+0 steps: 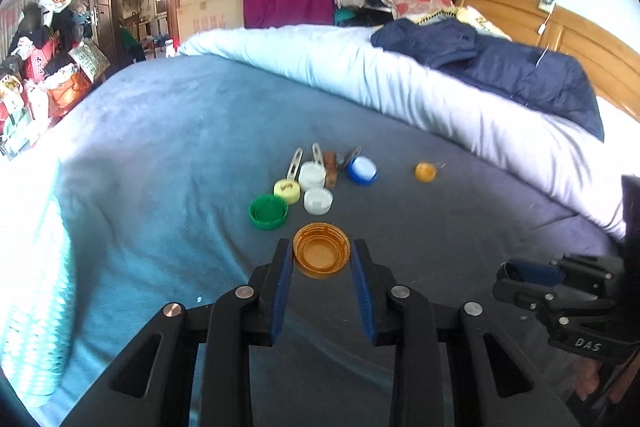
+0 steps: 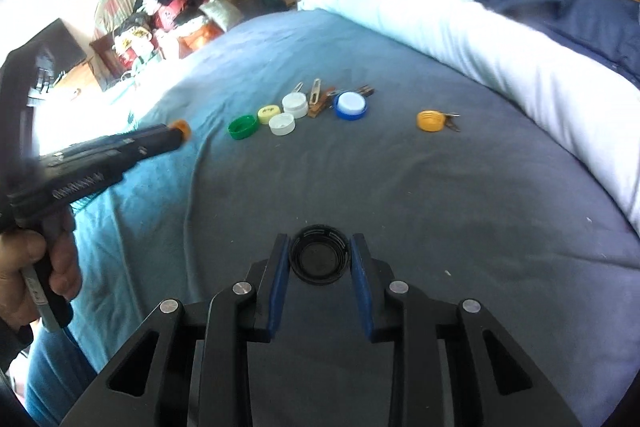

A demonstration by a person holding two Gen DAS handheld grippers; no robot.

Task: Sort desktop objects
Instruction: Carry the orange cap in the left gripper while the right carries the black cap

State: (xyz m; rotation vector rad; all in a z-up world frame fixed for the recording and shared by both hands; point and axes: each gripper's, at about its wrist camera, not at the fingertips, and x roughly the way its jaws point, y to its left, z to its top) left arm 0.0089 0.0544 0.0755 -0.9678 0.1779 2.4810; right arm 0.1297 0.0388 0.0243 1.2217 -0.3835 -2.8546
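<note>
In the left wrist view my left gripper [image 1: 321, 255] is shut on a wide amber-orange cap [image 1: 321, 261], open side up, lifted above the grey-blue bedspread [image 1: 180, 131]. In the right wrist view my right gripper [image 2: 319, 257] is shut on a black cap [image 2: 318, 259], hollow side up. On the bed beyond lie a green cap [image 1: 268, 213], a yellow cap [image 1: 287, 191], two white caps [image 1: 312, 175], a blue cap [image 1: 362, 170] and a small orange cap [image 1: 425, 172]. Several clips and pegs [image 1: 330, 167] lie behind them. The left gripper [image 2: 181, 130] also shows at the left of the right wrist view.
A rolled white duvet [image 1: 400, 83] with a dark blue jacket [image 1: 520, 67] borders the bed's far and right side. A teal blanket [image 1: 36, 287] covers the left edge. A person's hand [image 2: 28, 267] grips the left handle. Bags and boxes crowd the room behind.
</note>
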